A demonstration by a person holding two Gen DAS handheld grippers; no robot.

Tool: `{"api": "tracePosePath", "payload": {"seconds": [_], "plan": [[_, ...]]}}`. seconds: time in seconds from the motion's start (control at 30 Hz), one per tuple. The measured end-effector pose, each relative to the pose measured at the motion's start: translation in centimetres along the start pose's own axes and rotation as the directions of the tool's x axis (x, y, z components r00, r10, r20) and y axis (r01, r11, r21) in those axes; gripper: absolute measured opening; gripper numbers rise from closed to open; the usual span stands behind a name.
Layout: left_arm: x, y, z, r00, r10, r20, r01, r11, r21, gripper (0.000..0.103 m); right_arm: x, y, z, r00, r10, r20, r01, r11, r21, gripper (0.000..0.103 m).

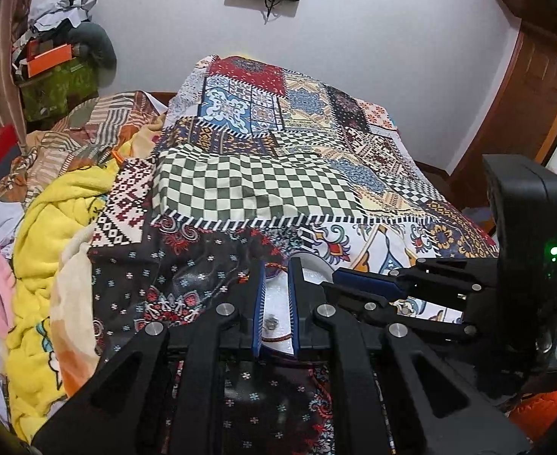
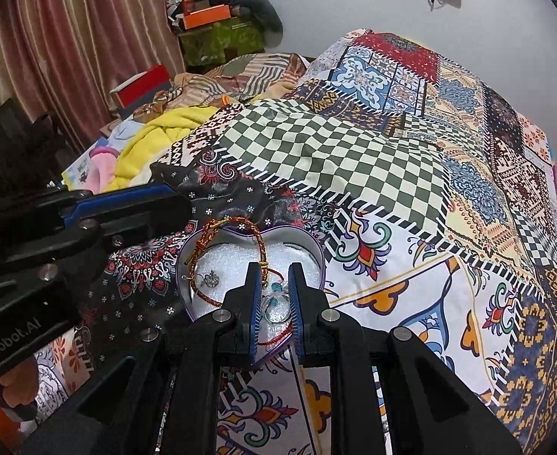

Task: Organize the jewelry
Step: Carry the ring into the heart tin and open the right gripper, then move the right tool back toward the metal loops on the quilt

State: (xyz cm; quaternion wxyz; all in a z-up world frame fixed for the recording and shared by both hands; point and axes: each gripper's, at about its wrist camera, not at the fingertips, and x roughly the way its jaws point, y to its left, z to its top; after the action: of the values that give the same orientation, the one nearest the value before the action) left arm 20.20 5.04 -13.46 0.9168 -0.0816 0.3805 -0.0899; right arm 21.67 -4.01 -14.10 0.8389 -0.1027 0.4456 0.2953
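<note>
Patchwork bedspread [image 2: 392, 174] fills your view; on it sits a heart-shaped tin [image 2: 312, 261], white-lined, holding a red-gold cord bracelet [image 2: 257, 235] and silver charm [image 2: 210, 278]. Your right gripper [image 2: 274, 276] and left gripper [image 1: 277, 269] hover over it, jaws parted, empty.

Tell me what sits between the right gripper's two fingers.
In the right wrist view, the right gripper stands open over the heart-shaped box; between its fingers lie clear rings on white padding.

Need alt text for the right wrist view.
Right hand-held gripper, open, hovers over a heart-shaped box holding a red-gold braided cord and small jewelry, on a patchwork bedspread. Left hand-held gripper reaches in from the left.
</note>
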Motion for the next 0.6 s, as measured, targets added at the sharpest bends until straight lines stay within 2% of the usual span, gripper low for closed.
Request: {"api": "tracePosePath", "payload": {"seconds": [0.23,0.37,0.53,0.6], "plan": [[-0.9,0.4,0.0,0.999,0.040,0.013,-0.041,0.999,0.010,0.009,0.1,0.6,0.1,1.000,0.003,-0.011,-0.004,1.000,-0.028,0.013],[-1.5,0.4,0.0,0.999,0.051,0.016,-0.051,0.999,0.010,0.009,-0.3,0.7,0.1,1.000,-0.006,-0.017,0.006,0.999,-0.034,0.019],[-2.2,0.1,0.0,0.998,0.056,0.021,-0.056,0.998,0.012,0.009,-2.2,-0.4,0.2,1.000,-0.013,0.010,0.013,1.000,0.004,0.022],[-2.6,-0.1,0.0,0.998,0.060,0.027,-0.060,0.998,0.016,0.013,-3.1,-0.9,0.3,1.000,-0.017,0.025,0.017,1.000,0.022,0.024]]}}
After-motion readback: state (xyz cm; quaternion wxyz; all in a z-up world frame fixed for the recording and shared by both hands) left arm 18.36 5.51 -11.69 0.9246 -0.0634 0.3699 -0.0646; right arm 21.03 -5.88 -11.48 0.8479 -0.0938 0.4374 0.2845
